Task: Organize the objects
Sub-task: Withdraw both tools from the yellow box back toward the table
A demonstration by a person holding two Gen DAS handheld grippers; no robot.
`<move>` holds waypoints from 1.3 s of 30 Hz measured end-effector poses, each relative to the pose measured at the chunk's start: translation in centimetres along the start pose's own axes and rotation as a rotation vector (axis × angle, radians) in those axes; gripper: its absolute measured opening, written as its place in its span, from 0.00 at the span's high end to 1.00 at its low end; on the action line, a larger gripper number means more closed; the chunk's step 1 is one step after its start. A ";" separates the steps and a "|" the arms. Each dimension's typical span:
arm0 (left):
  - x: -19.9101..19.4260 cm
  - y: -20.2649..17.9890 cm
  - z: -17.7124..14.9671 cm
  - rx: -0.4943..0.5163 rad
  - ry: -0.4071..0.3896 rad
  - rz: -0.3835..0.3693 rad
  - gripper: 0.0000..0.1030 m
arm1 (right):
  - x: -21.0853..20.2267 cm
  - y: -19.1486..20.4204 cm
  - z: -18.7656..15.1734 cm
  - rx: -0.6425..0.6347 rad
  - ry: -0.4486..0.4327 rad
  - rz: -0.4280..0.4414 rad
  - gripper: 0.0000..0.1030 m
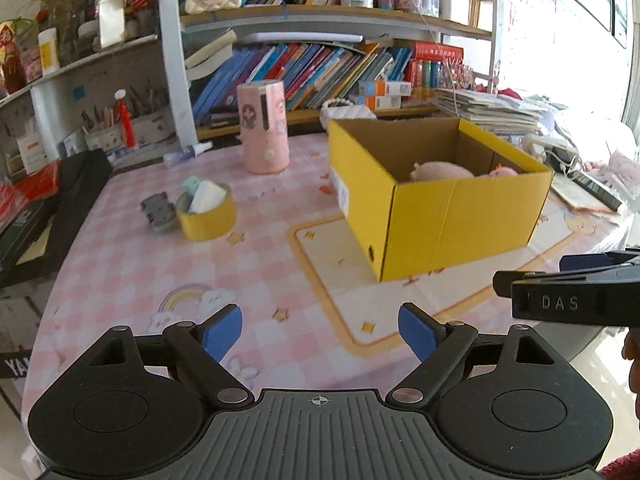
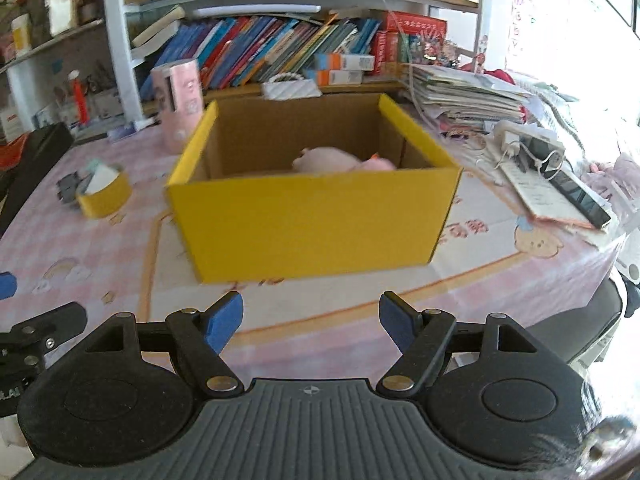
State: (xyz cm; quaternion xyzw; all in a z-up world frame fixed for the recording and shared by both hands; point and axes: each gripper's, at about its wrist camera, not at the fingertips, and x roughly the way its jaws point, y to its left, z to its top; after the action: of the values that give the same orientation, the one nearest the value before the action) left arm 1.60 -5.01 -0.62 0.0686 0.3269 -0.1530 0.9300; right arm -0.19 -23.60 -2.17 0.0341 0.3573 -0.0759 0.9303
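Note:
A yellow cardboard box [image 1: 452, 216] [image 2: 312, 220] stands open on the pink checked tablecloth [image 1: 132, 256], with pink plush toys [image 1: 440, 170] [image 2: 332, 160] lying inside. My left gripper [image 1: 320, 332] hovers open over the cloth in front of the box's left corner, nothing between its blue pads. My right gripper [image 2: 311, 320] is open too, just short of the box's front wall and empty. A yellow tape roll [image 1: 206, 216] [image 2: 105, 196] stuffed with small white items sits to the left, a grey toy [image 1: 158, 210] beside it. A pink cylinder [image 1: 264, 126] [image 2: 178, 106] stands behind.
Bookshelves [image 1: 320, 72] full of books line the back. A black case [image 1: 48, 208] lies at the left table edge. Stacked papers [image 2: 468, 96], a charger with cable [image 2: 528, 148] and a phone [image 2: 580, 196] clutter the right side. A white quilted bag [image 2: 290, 88] sits behind the box.

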 end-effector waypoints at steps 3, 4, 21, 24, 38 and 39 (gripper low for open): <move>-0.7 0.9 -0.8 -0.012 0.012 0.010 0.15 | -0.6 1.5 -1.1 -0.017 0.018 0.018 0.28; -0.9 1.2 -1.1 -0.016 0.016 0.014 0.15 | -0.8 1.8 -1.3 -0.021 0.021 0.022 0.27; -5.1 5.9 -3.5 -0.076 -0.015 0.098 0.11 | -2.8 7.5 -2.5 -0.088 0.016 0.114 0.25; -5.8 6.8 -3.9 -0.093 -0.024 0.119 0.11 | -3.2 8.5 -2.5 -0.106 0.006 0.132 0.25; -6.8 10.4 -5.2 -0.179 -0.022 0.208 0.11 | -3.1 13.3 -2.6 -0.208 0.004 0.221 0.25; -6.7 10.5 -5.2 -0.181 -0.018 0.213 0.11 | -2.9 13.4 -2.6 -0.210 0.006 0.225 0.25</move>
State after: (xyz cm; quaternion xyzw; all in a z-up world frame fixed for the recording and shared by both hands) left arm -2.92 7.72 -0.16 0.0174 0.3218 -0.0241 0.9463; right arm -1.75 -9.72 -2.03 -0.0233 0.3599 0.0667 0.9303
